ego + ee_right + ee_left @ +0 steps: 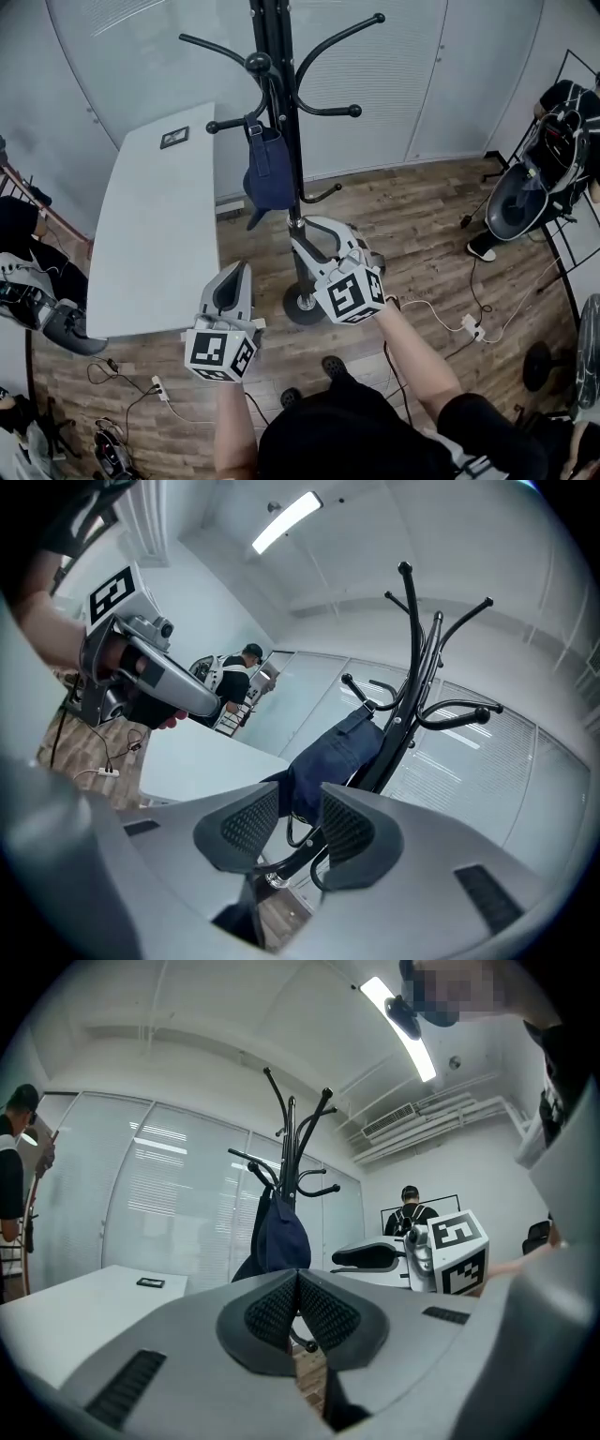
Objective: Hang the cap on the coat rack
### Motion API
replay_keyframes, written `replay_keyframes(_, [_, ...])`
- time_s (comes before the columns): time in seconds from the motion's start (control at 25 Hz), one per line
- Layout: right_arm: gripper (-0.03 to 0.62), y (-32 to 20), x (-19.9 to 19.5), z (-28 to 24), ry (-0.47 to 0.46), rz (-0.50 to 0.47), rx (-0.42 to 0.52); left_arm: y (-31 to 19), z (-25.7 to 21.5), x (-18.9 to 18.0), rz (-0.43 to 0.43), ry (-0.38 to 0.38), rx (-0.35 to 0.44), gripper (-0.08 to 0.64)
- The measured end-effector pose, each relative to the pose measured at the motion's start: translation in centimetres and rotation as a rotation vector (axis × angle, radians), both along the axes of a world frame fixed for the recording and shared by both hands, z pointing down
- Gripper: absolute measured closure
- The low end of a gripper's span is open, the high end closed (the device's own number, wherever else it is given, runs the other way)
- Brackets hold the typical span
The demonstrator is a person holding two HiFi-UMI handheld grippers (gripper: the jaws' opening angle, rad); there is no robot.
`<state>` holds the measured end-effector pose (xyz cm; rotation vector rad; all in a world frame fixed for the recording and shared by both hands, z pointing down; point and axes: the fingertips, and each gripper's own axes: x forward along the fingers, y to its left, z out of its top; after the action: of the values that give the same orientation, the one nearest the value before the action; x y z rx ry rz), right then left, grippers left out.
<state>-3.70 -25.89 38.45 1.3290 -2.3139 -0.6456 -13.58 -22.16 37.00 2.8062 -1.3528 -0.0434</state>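
In the head view, the navy cap [269,174] hangs from a hook of the black coat rack [285,84] at upper centre. The white desk [155,225] fills the left. The left gripper [238,270] sits at lower centre, the right gripper [306,231] just in front of the rack's pole. Cables [487,295] trail over the wooden floor [422,225].

In the left gripper view, its jaws are pressed together with nothing between them. The cap hangs behind them at centre.

In the right gripper view, its jaws stand apart and empty. The cap shows through the gap beyond them, untouched.
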Motion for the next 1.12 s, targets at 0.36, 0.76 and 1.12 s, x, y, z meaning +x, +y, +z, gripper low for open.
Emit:
replay_keyframes(0.36, [0.472, 3.6, -1.3, -0.5, 0.003, 0.097, 0.02, 1.7, 0.6, -1.4, 0.1, 0.029, -0.007, 0.545])
replay_keyframes(0.76, [0.523, 8.1, -3.1, 0.5, -0.019, 0.198, 0.016, 4.4, 1.6, -2.2, 0.229, 0.005, -0.013, 0.545])
replay_keyframes(1.12, [0.545, 10.9, -5.1, 1.6, -0.179, 0.241, -0.043, 6.0, 1.4, -3.0, 0.282, 0.008, -0.015, 0.545])
